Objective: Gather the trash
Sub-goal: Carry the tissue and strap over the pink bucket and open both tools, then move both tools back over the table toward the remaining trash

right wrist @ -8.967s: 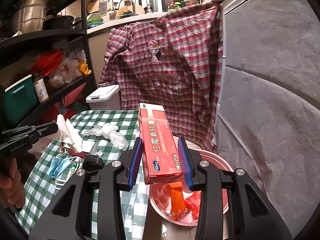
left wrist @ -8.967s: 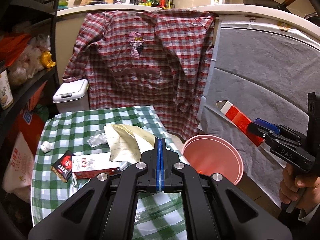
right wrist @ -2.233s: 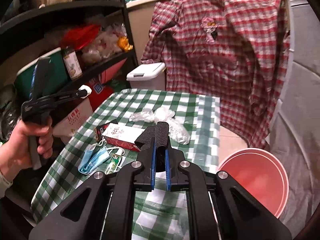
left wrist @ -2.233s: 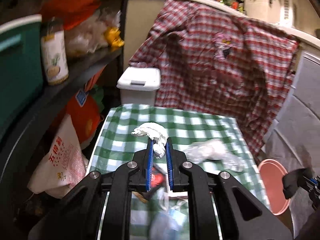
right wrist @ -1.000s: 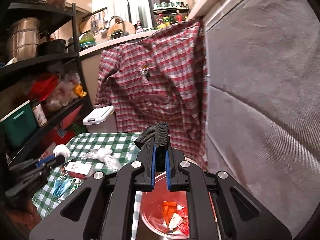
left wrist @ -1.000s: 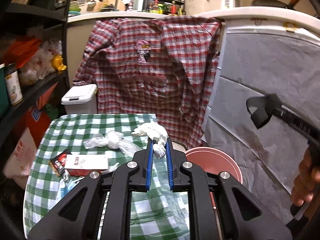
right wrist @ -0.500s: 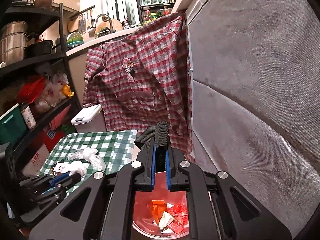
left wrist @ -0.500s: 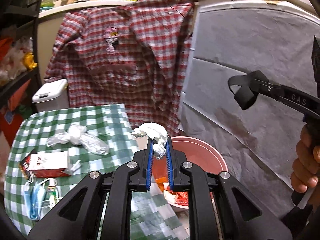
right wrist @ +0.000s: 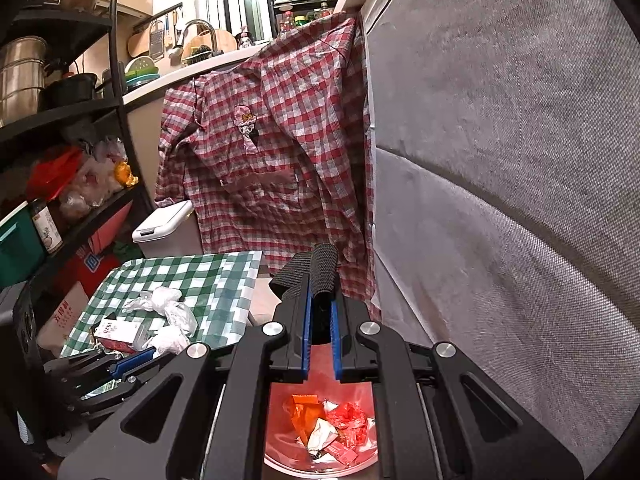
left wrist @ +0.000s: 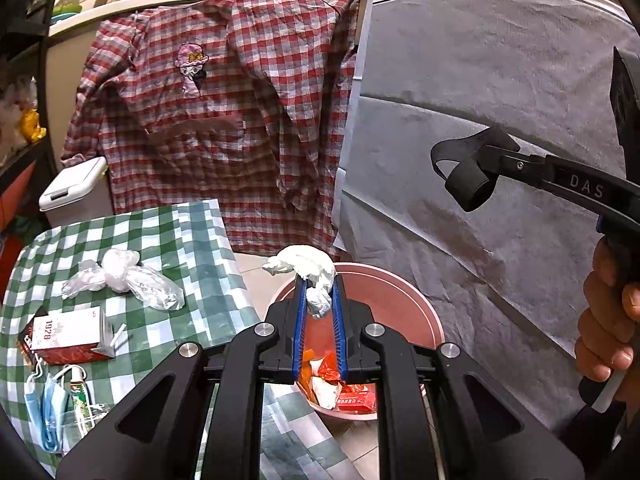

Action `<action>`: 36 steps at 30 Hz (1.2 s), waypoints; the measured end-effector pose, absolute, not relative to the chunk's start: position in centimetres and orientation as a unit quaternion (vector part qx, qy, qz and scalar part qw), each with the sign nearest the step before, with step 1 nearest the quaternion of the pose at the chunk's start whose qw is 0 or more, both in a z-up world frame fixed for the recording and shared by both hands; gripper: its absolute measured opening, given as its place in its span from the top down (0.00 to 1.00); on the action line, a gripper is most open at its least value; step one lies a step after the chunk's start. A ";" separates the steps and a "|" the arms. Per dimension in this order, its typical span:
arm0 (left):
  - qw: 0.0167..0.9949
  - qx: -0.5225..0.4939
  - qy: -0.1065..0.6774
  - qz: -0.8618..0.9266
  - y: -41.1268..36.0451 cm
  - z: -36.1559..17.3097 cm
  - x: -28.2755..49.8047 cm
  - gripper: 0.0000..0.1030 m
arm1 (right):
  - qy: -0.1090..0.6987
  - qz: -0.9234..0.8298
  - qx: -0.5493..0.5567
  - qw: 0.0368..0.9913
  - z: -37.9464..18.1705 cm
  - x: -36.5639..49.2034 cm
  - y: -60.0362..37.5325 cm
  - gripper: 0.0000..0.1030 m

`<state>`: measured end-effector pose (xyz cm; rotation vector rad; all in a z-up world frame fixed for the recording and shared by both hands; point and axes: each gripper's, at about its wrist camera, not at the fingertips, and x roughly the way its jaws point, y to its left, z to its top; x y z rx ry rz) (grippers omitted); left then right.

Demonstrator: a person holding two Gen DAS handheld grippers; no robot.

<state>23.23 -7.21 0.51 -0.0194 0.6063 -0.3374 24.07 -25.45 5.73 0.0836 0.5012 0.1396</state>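
Note:
My left gripper point(left wrist: 319, 294) is shut on a crumpled white tissue wad point(left wrist: 308, 270), held just above the near rim of the pink bin point(left wrist: 404, 306). The bin holds orange, red and white wrappers point(right wrist: 324, 428). My right gripper point(right wrist: 320, 312) is shut on a black ribbed band point(right wrist: 325, 270) and hangs over the same bin point(right wrist: 362, 394). In the left wrist view that band point(left wrist: 466, 182) dangles from the right gripper point(left wrist: 498, 158) at the upper right, with a hand below it. From the right wrist view the left gripper point(right wrist: 158, 352) and its tissue wad point(right wrist: 170, 340) sit low at the left.
The green checked table point(left wrist: 192, 236) carries a crumpled plastic bag point(left wrist: 124, 276), a red-and-white carton point(left wrist: 68, 336), blue face masks point(left wrist: 42, 404) and a small tube point(left wrist: 76, 388). A plaid shirt point(left wrist: 224, 100), a white lidded bin point(left wrist: 72, 188), a grey covered wall point(left wrist: 480, 92) and shelves point(right wrist: 60, 152) surround it.
The left gripper has swung right and down with the tissue wad, from over the table to above the pink bin. The right gripper has drifted a little closer over the bin, still gripping the band.

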 end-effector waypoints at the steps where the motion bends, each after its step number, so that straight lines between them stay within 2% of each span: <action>1: 0.940 -0.010 0.297 -0.166 -7.3 0.5 23.3 0.88 | 0.248 0.069 0.041 0.965 5.7 24.3 -25.4 0.92; 4: 0.938 -0.009 0.298 -0.175 -7.8 0.5 23.5 0.87 | 0.251 0.068 0.039 0.965 5.6 24.4 -25.3 0.90; 6: 0.937 -0.008 0.299 -0.179 -8.1 0.5 23.7 0.81 | 0.255 0.065 0.037 0.964 5.4 24.5 -25.3 0.79; 7: 0.936 -0.009 0.300 -0.182 -8.3 0.6 23.8 0.74 | 0.261 0.063 0.036 0.963 5.2 24.6 -25.2 0.72; 8: 0.937 -0.010 0.299 -0.182 -8.3 0.6 23.8 0.72 | 0.263 0.062 0.037 0.962 5.1 24.7 -25.3 0.63; 23: 0.941 -0.023 0.294 -0.168 -6.5 1.3 23.0 0.72 | 0.263 0.070 0.045 0.961 4.9 24.8 -24.5 0.63; 36: 0.951 -0.044 0.276 -0.130 -1.1 3.5 22.0 0.72 | 0.252 0.091 0.036 0.963 5.2 24.5 -20.7 0.63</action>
